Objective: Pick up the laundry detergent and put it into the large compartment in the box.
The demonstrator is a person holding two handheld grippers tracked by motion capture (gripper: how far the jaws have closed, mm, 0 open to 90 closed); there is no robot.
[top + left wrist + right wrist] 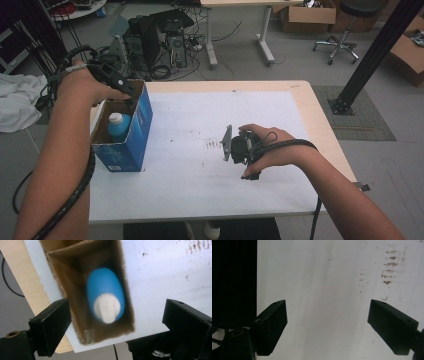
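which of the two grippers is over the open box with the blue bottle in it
The left gripper, at the far rim of the blue box, fingers apart above the bottle. The right gripper sits mid-table over bare white sheet.

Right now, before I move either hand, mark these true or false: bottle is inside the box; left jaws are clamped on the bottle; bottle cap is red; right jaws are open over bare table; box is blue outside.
1. The blue bottle stands inside the box: true.
2. The left gripper is clamped on the bottle: false, its jaws stand apart above the box, holding nothing.
3. The cap is red: false, it is white.
4. The right gripper is open over the table: true.
5. The box is blue outside: true.
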